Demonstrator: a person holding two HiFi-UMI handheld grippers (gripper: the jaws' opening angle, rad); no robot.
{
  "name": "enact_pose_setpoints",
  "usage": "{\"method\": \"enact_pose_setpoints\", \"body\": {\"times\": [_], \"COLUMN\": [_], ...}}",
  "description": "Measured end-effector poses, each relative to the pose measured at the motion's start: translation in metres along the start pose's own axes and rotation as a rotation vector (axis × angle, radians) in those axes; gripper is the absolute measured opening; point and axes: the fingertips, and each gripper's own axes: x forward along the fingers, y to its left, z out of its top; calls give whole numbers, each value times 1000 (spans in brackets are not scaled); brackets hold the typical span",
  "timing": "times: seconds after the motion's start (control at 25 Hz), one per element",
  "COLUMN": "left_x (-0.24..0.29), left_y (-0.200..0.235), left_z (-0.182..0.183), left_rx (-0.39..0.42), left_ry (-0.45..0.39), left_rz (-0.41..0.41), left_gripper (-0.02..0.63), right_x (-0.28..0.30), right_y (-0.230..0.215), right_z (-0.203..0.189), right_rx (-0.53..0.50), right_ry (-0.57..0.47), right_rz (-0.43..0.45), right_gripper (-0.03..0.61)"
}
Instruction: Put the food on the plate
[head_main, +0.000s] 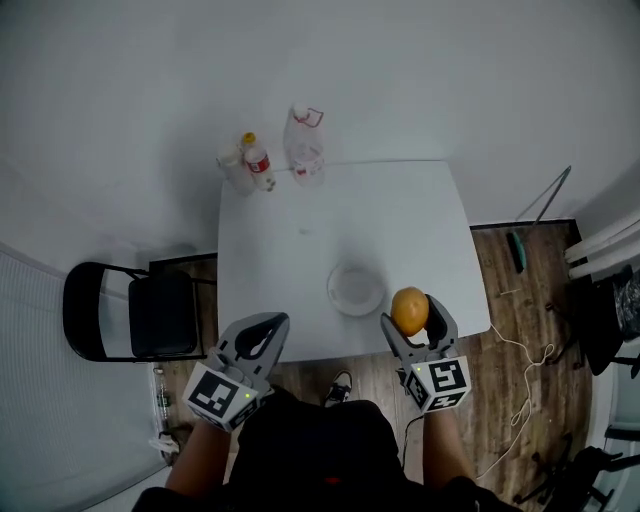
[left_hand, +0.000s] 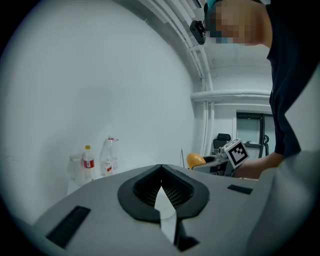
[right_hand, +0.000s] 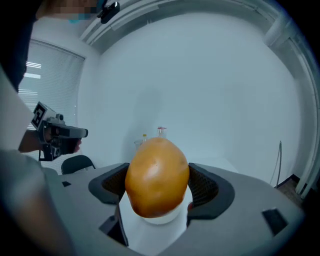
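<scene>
A round orange-brown piece of food (head_main: 409, 310) is held just off the front right edge of the white table (head_main: 300, 250), with my right gripper (head_main: 413, 312) shut on it. In the right gripper view the food (right_hand: 156, 177) fills the space between the jaws of the right gripper (right_hand: 158, 192). A clear, shallow plate (head_main: 356, 289) sits on the table just left of the food. My left gripper (head_main: 266, 326) hovers at the table's front edge, shut and holding nothing; its jaws (left_hand: 161, 172) meet at the tip.
Two plastic bottles (head_main: 259, 166) (head_main: 305, 144) and a cup stand at the table's far left edge. A black folding chair (head_main: 140, 312) stands left of the table. Wooden floor with a cable (head_main: 525, 360) lies to the right.
</scene>
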Motion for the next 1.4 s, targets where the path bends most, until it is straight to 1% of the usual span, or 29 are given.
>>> {"method": "enact_pose_setpoints", "body": {"times": [0.16, 0.2, 0.28, 0.36, 0.44, 0.48, 0.6, 0.64, 0.68, 0.72, 0.76, 0.88, 1.0, 1.08, 1.16, 1.2, 1.32, 1.4], "left_x": [-1, -3, -6, -7, -8, -9, -10, -13, -16, -20, -23, -28, -28, -28, -29, -29, -27, -28], "left_y": [21, 26, 35, 46, 58, 63, 77, 82, 86, 91, 94, 103, 110, 111, 112, 111, 105, 101], "left_z": [0, -3, -13, -24, -33, -35, -33, -40, -49, -56, -60, -59, -63, -61, -64, -65, -61, -65], "left_rx": [-18, -27, -54, -69, -86, -91, -103, -117, -133, -147, -157, -161, -173, -160, -159, -165, -158, -163], "left_ry": [-55, -54, -24, 4, 21, 18, -34, -18, 18, 50, 64, 48, 58, 36, 52, 60, 37, 64], "left_rz": [24, 23, 14, -3, -2, 1, 0, 5, 16, 28, 39, 49, 56, 48, 50, 49, 24, 22], "left_gripper": [20, 20, 20, 20, 20, 20, 20, 20, 20, 20, 20, 20, 20, 20, 20, 20, 20, 20], "right_x": [51, 63, 86, 108, 126, 134, 156, 163, 169, 175, 179, 189, 193, 192, 192, 191, 192, 193], "right_y": [7, 10, 15, 20, 24, 26, 25, 24, 22, 21, 20, 18, 17, 17, 18, 18, 18, 19], "right_z": [-39, -50, -68, -83, -98, -107, -134, -141, -148, -153, -158, -172, -184, -192, -196, -198, -200, -200], "right_rx": [-35, -30, -21, -24, -23, -30, -62, -67, -71, -77, -86, -107, -106, -115, -130, -135, -141, -151], "right_ry": [119, 156, 220, 261, 295, 315, 374, 390, 405, 420, 436, 486, 530, 554, 577, 584, 584, 590], "right_rz": [30, 35, 39, 34, 32, 32, 31, 26, 21, 15, 11, 1, -16, -22, -18, -14, -6, -1], "right_gripper": [382, 382, 382, 382, 382, 382, 382, 382, 382, 382, 382, 382, 382, 382, 382, 382, 383, 383]}}
